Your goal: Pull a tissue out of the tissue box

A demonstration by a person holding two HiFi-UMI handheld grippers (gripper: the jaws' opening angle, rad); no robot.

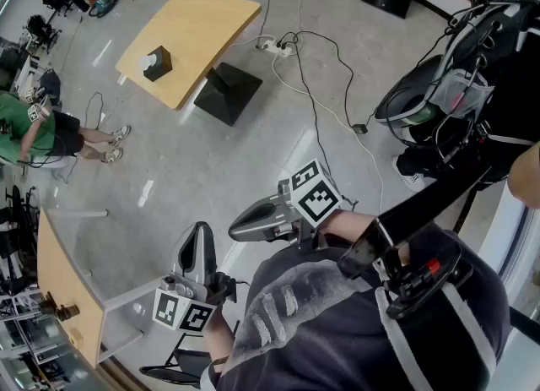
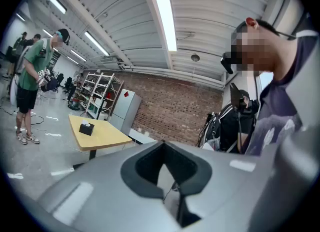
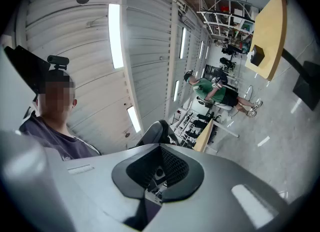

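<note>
The dark tissue box (image 1: 157, 62), with a white tissue standing out of its top, sits on a light wooden table (image 1: 202, 22) far off across the floor. In the left gripper view the box (image 2: 87, 128) is small, on the table (image 2: 102, 135). It also shows in the right gripper view as a dark tissue box (image 3: 258, 54). My left gripper (image 1: 201, 229) and right gripper (image 1: 236, 230) are held close to my body, well away from the table. Both are shut with nothing between the jaws, as seen at the left gripper (image 2: 162, 147) and the right gripper (image 3: 160, 149).
A person in a green shirt (image 1: 34, 132) stands at the left. The table's black base (image 1: 229, 92) and several cables (image 1: 321, 85) lie on the grey floor. A second wooden table (image 1: 67, 296) is near my left side, and bags (image 1: 439, 94) sit at the right.
</note>
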